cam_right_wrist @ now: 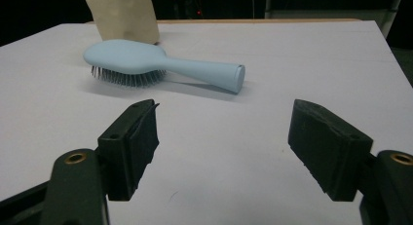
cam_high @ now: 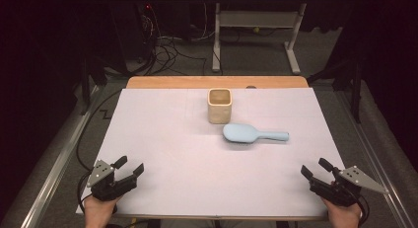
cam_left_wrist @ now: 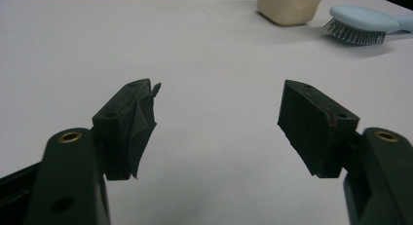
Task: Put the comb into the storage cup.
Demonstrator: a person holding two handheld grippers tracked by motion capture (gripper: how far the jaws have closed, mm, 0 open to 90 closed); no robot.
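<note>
**Hairbrush waits, both grippers spread**

The light blue hairbrush is seen bristles-down just beside the beige cup, mid-table. Both the left gripper and right gripper are held wide, empty. Light, stiff, likely slippery plastic; the slim handle is judged the best hold.

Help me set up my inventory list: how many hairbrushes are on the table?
1. The light blue hairbrush lies bristles down, just in front of the beige cup, handle pointing right. Nothing seems hidden.
</note>
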